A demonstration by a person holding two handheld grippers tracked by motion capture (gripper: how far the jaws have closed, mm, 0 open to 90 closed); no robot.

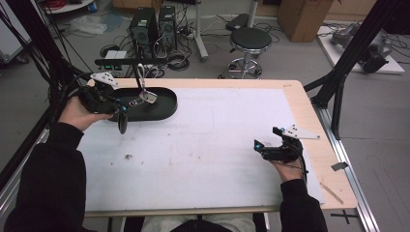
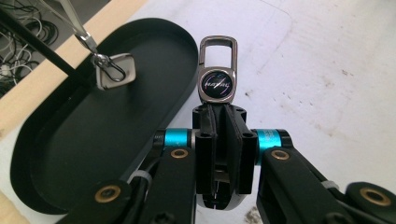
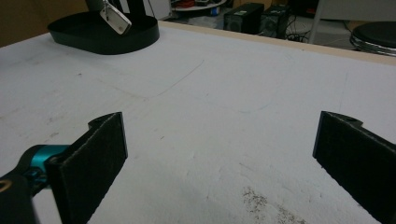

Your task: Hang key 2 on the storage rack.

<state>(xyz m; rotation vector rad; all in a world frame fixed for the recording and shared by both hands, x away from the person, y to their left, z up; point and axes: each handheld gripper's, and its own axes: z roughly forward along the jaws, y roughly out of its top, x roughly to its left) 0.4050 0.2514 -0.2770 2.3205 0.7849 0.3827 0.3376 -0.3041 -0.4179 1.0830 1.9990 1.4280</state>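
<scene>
Near right, the right gripper (image 1: 269, 144) rests low over the white table (image 1: 208, 145), fingers (image 3: 93, 158) spread wide w/ nothing between, prob. just parked out of the way. Far left, the left gripper (image 1: 121, 112) has its fingers (image 2: 208, 140) pressed together, pinching a metal key fob (image 2: 218, 77) by its lower end, loop pointing away, beside the near rim of the black oval tray (image 2: 70, 154). A second fob (image 2: 112, 72) sits in the tray on a clip, so this one likely belongs there too.
</scene>
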